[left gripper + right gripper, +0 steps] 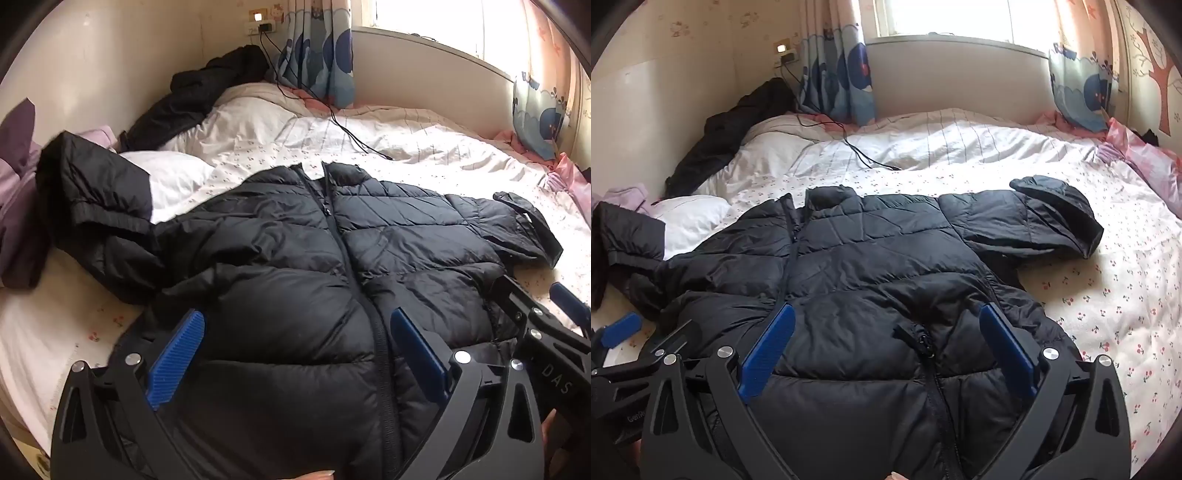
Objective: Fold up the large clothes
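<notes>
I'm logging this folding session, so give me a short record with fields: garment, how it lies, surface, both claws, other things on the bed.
garment: black puffer jacket
how it lies: spread front up, zipped, sleeves out to both sides
surface: bed with cherry-print sheet
left claw: open, over the jacket's lower part, holding nothing
right claw: open, over the jacket's lower part, holding nothing
other things: white pillow, dark garment in the far corner, black cable

Glaring window (pixel 945 18) daylight, fisheye-warped edges
</notes>
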